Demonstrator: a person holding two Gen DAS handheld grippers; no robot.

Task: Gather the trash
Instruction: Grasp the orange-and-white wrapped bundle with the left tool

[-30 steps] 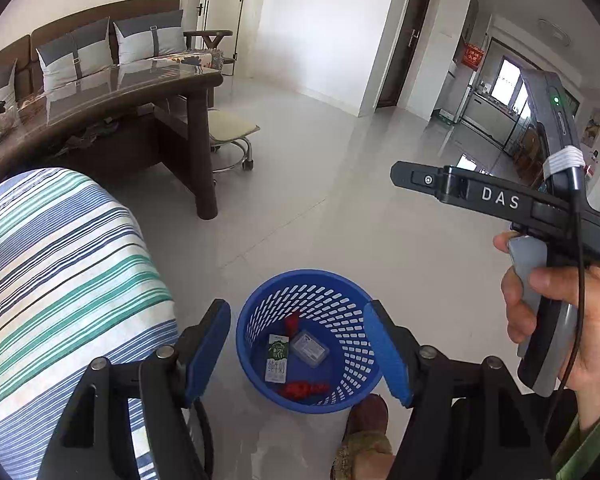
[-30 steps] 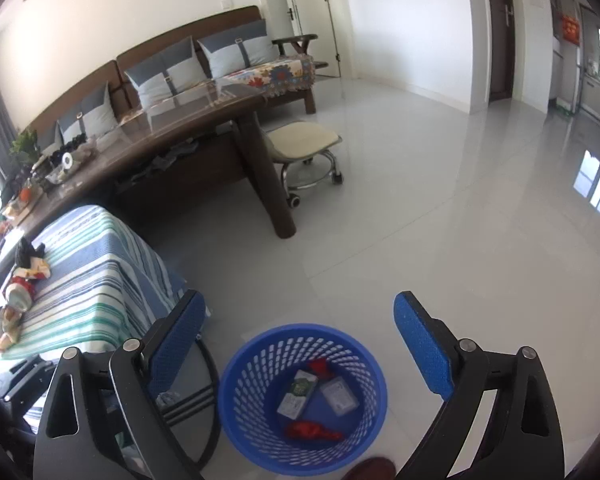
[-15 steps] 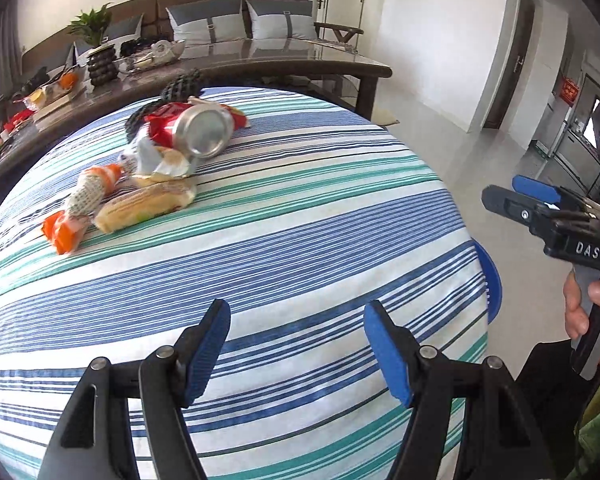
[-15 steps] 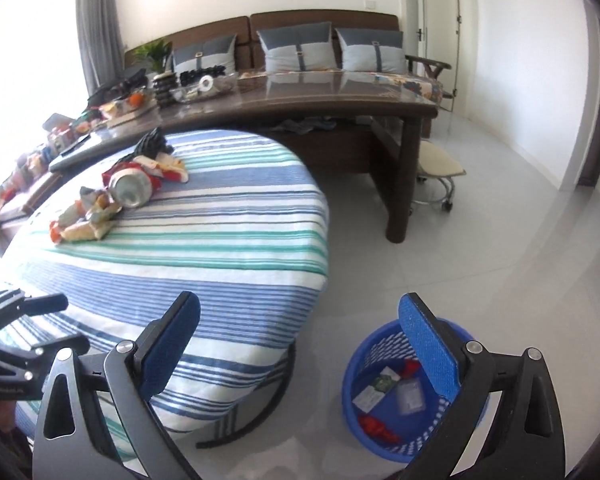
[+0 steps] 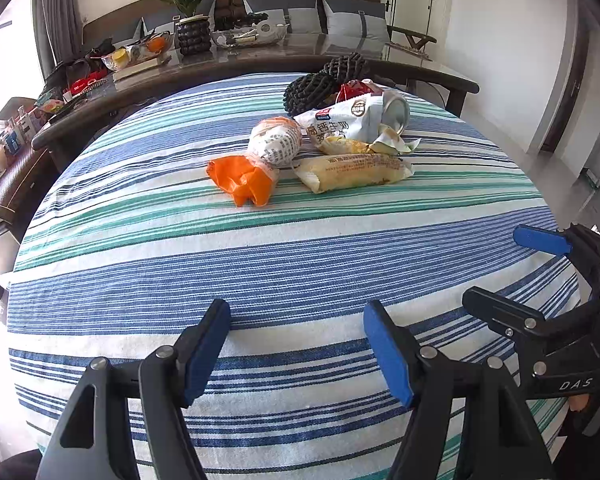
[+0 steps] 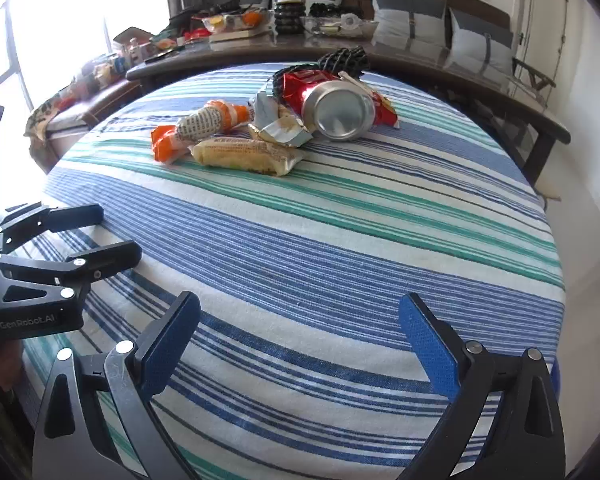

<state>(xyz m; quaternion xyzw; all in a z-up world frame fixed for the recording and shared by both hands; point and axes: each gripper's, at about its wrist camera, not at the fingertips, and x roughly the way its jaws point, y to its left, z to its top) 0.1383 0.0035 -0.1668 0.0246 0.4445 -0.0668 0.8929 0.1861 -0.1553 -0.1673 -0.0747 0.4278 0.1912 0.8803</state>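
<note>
Your left tool (image 5: 296, 354) and right tool (image 6: 300, 344) both agape and empty above the striped bench (image 5: 300, 264), trash pile at its far side: orange wrapper (image 5: 242, 178), bread packet (image 5: 354, 172), tipped can (image 6: 340, 110)

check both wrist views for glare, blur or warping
Left wrist view: sharp, window blown out at the left edge, striped tablecloth bulging from fisheye. Right wrist view: harsher window glare upper left, metal can catching a sheen, same barrel warp.
</note>
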